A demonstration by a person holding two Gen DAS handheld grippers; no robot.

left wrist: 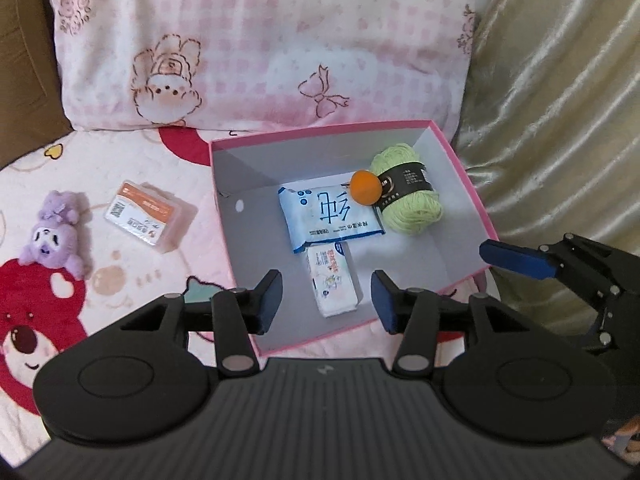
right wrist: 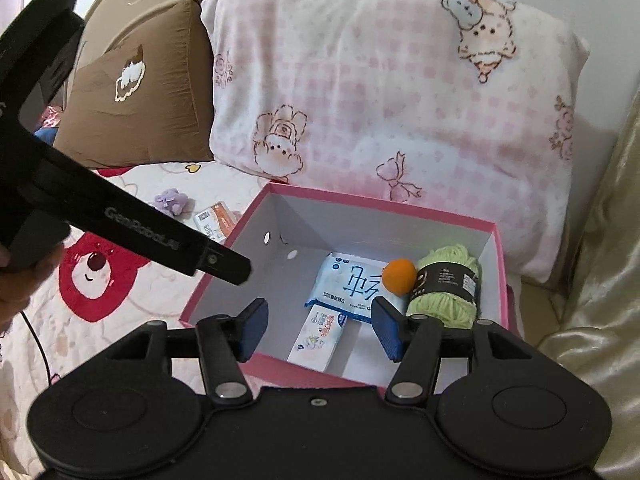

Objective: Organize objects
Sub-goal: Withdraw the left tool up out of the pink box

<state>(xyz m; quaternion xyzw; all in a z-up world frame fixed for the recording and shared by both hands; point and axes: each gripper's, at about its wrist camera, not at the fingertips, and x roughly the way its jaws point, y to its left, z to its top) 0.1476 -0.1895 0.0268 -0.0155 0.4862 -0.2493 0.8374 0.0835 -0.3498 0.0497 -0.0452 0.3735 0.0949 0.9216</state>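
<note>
A pink box (left wrist: 320,133) (right wrist: 380,201) with a white inside lies on the bed. In it are a blue tissue pack (left wrist: 332,216) (right wrist: 352,284), a small white wipes pack (left wrist: 334,284) (right wrist: 316,340), an orange ball (left wrist: 366,187) (right wrist: 399,275) and a green yarn skein (left wrist: 408,196) (right wrist: 448,284). My left gripper (left wrist: 326,300) hangs open over the box's near side, nothing between its pads. My right gripper (right wrist: 320,330) is open above the box's near rim, holding nothing. Left of the box lie a purple plush (left wrist: 54,232) (right wrist: 172,200) and an orange-white card box (left wrist: 150,214) (right wrist: 216,222).
A pink checked pillow (left wrist: 260,40) leans behind the box, with a brown pillow (right wrist: 136,92) to its left. Shiny gold fabric (left wrist: 560,100) rises along the right. The bedsheet (left wrist: 24,332) has red bear prints. A hand (right wrist: 16,280) holds the left gripper's handle.
</note>
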